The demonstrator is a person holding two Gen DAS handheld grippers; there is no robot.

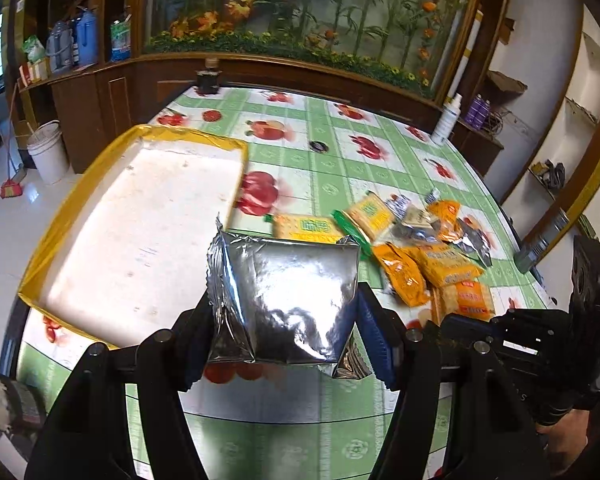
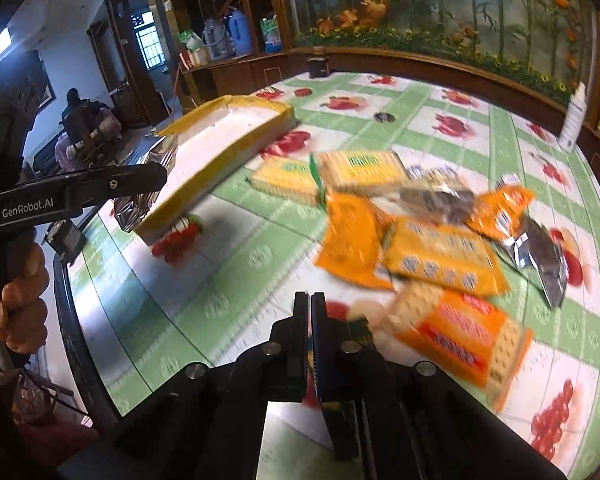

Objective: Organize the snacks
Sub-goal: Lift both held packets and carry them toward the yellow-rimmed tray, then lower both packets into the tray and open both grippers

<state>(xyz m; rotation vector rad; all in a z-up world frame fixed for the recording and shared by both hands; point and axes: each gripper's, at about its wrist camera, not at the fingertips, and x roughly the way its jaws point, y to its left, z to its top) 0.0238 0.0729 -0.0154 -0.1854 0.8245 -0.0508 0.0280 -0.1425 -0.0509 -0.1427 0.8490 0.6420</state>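
The left gripper (image 1: 286, 316) is clamped on a puffy silver foil packet (image 1: 288, 300) just beside the yellow-rimmed tray (image 1: 140, 136), which may slip from the pads, while the right gripper (image 2: 310, 312), closed empty, nears the snack pile (image 2: 420, 232).

Two close wrist views angled down, both over the snack pile (image 1: 420, 248) and tray (image 2: 224, 148)

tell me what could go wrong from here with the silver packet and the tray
The left gripper pinches the silver packet only by its sides, and the slick foil could slip out before reaching the yellow-rimmed tray. The right gripper is shut on nothing, having possibly missed the orange cracker packet beside it.
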